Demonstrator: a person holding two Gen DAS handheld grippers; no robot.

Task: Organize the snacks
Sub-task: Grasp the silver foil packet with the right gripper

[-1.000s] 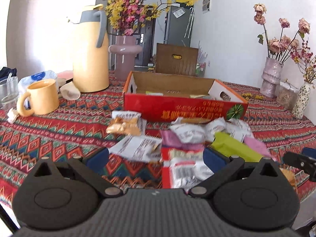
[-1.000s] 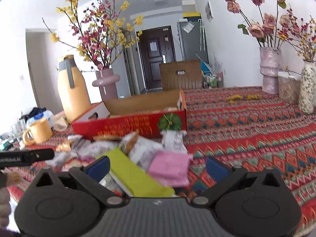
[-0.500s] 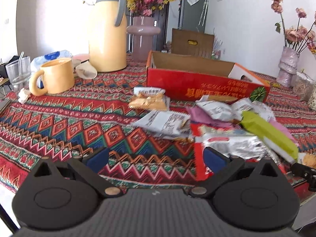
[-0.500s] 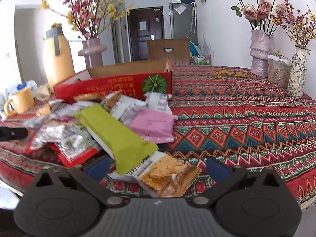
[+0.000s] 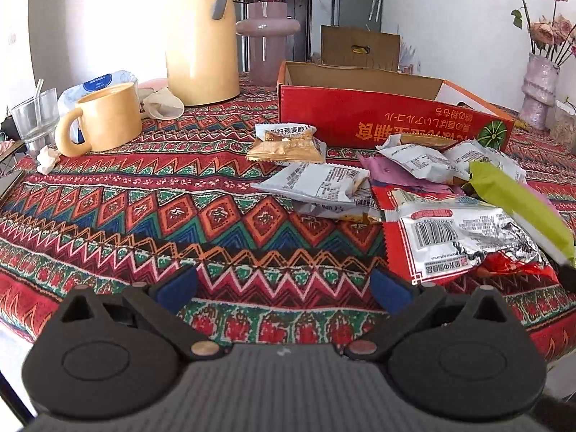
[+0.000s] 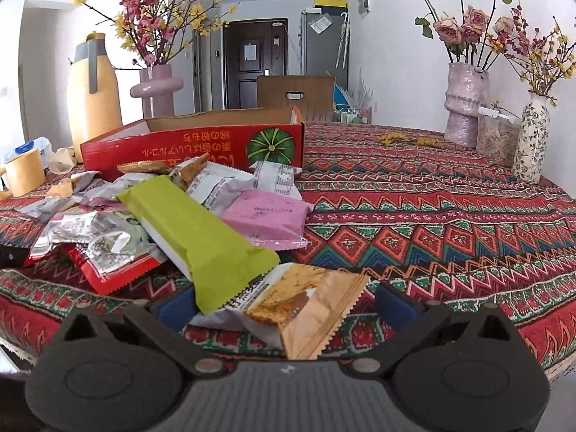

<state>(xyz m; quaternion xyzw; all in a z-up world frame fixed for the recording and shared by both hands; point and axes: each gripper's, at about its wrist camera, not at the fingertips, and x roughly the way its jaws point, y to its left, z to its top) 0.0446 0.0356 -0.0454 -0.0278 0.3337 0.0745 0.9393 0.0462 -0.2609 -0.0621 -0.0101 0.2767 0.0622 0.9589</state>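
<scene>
A pile of snack packets lies on the patterned tablecloth in front of an open red cardboard box [image 5: 392, 122] [image 6: 194, 145]. The pile holds a green bar [image 6: 201, 234] [image 5: 518, 201], a pink packet [image 6: 268, 217], a silver and red packet [image 5: 457, 237] and white packets [image 5: 320, 183]. An orange biscuit packet [image 6: 306, 309] lies between the fingers of my right gripper [image 6: 284, 306], which is open. My left gripper [image 5: 284, 284] is open and empty over the near table edge, left of the pile.
A yellow mug [image 5: 104, 122], a glass [image 5: 34, 117], a tall yellow thermos [image 5: 201, 39] and a pink vase [image 5: 268, 36] stand at the left and back. More vases [image 6: 464, 104] and a clear jar [image 6: 496, 136] stand at the far right.
Both grippers have drawn back toward the near table edge and lowered. The orange biscuit packet has come into the right view, between the open fingers.
</scene>
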